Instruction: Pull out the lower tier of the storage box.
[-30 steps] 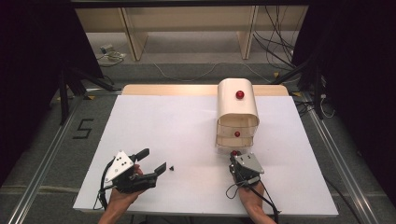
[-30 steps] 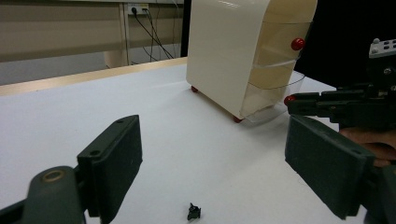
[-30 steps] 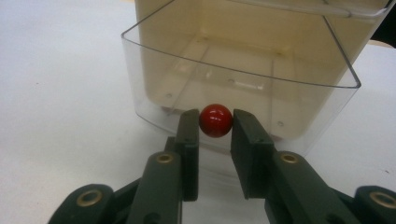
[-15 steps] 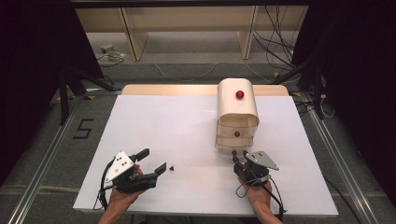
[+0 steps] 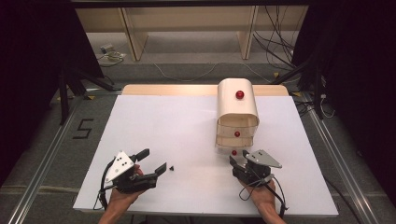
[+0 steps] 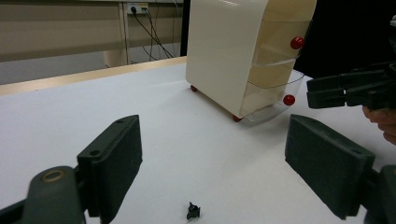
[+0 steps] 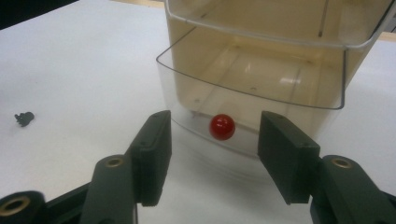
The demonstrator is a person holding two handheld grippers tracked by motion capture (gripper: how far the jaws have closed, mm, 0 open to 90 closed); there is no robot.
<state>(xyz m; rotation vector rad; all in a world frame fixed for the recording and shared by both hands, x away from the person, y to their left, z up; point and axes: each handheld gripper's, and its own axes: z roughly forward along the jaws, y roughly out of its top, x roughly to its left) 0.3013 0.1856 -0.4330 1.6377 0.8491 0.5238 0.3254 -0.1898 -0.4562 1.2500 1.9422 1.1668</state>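
Observation:
A cream drawer cabinet (image 5: 237, 109) with red knobs stands at the right of the white table (image 5: 177, 126). Its clear bottom drawer (image 7: 261, 88) is pulled partly out and looks empty. My right gripper (image 5: 237, 161) is open just in front of it. In the right gripper view (image 7: 215, 140) the jaws stand either side of the drawer's red knob (image 7: 222, 127) without touching it. My left gripper (image 5: 152, 160) rests open near the front left, holding nothing. A tiny black part (image 5: 172, 167) lies on the table just beyond its jaws, also seen as the black part (image 6: 193, 211).
The cabinet (image 6: 233, 51) and my right gripper (image 6: 345, 88) show far off in the left gripper view. A wooden strip (image 5: 168, 89) edges the table's far side. Shelving and cables lie on the floor behind.
My right gripper has shifted a little to the right and back from the cabinet, and the bottom drawer's knob now shows in front of it. The left gripper has not moved.

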